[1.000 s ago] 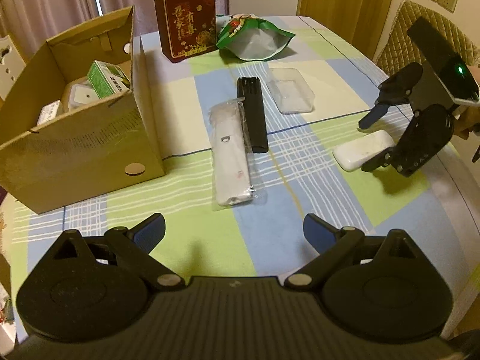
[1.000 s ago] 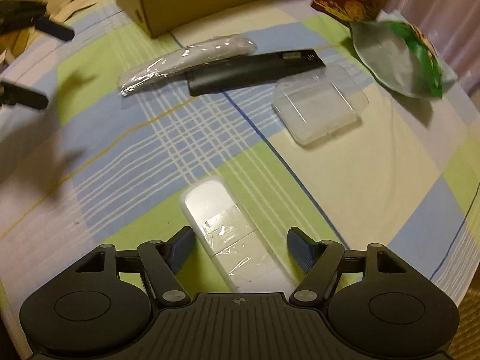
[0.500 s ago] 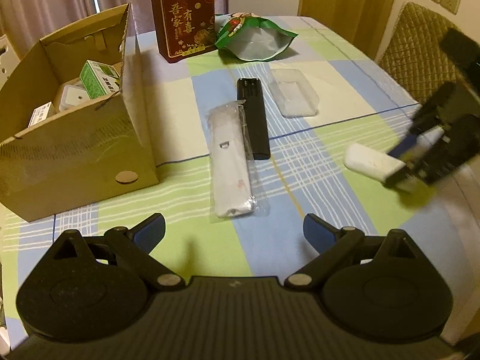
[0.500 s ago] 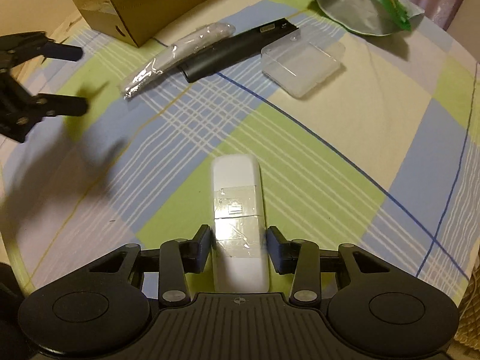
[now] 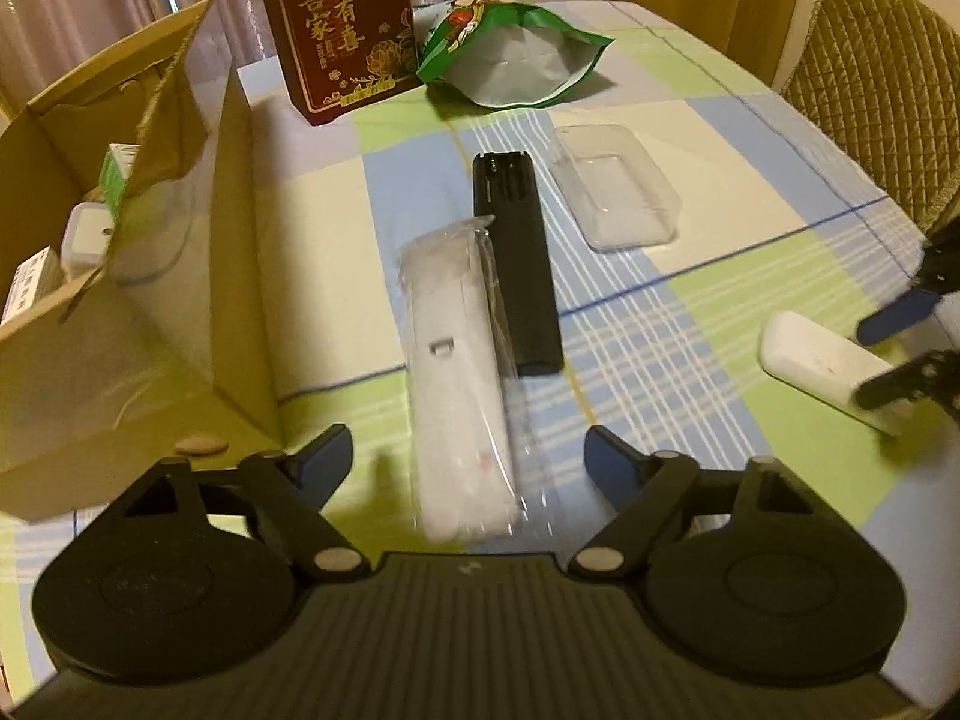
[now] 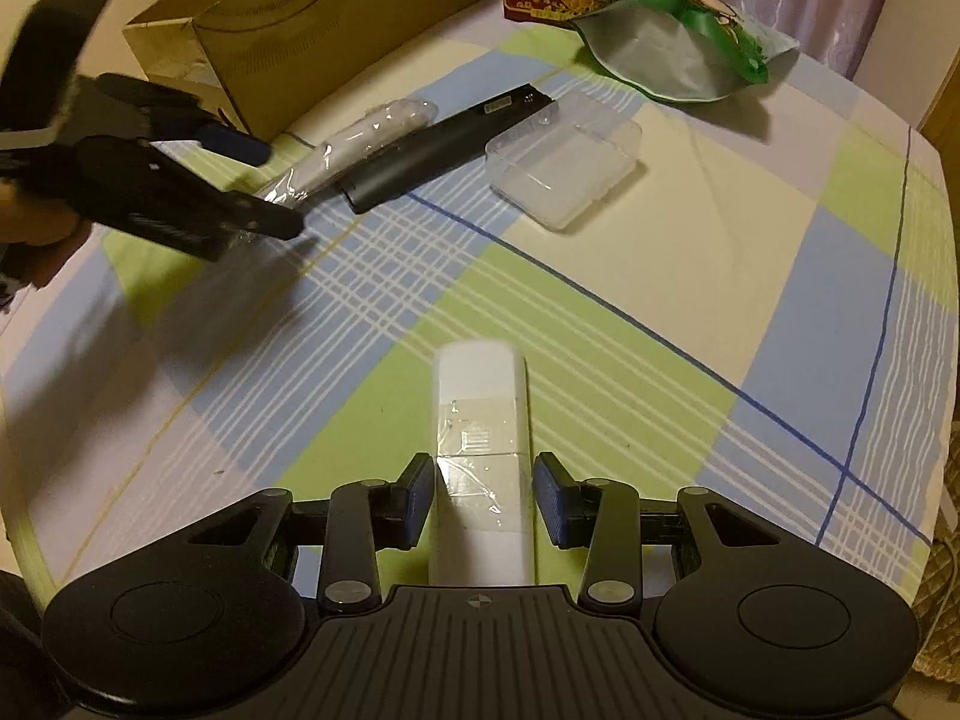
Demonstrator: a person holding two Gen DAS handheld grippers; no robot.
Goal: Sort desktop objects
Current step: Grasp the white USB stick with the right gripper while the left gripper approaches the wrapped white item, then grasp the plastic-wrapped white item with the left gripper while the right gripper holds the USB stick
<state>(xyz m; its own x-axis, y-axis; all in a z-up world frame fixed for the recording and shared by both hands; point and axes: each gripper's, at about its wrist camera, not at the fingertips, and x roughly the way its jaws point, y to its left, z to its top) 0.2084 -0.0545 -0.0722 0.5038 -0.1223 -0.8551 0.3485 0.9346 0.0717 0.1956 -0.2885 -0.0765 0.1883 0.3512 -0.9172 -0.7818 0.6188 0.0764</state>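
My right gripper [image 6: 483, 495] is shut on a white remote [image 6: 482, 420], held above the checked tablecloth; it also shows at the right in the left wrist view [image 5: 822, 369]. My left gripper [image 5: 468, 462] is open, its fingers either side of the near end of a plastic-wrapped white remote [image 5: 459, 372]. A black remote [image 5: 516, 258] lies alongside it. The left gripper also shows in the right wrist view [image 6: 264, 186], over the wrapped remote [image 6: 354, 150].
An open cardboard box [image 5: 150, 276] with small cartons inside stands at the left. A clear plastic tray [image 5: 615, 186], a green foil bag [image 5: 510, 60] and a red box [image 5: 342, 30] lie farther back. A quilted chair [image 5: 882, 84] stands at the right.
My left gripper has moved forward and down over the wrapped remote. My right gripper closed on the white remote and lifted it.
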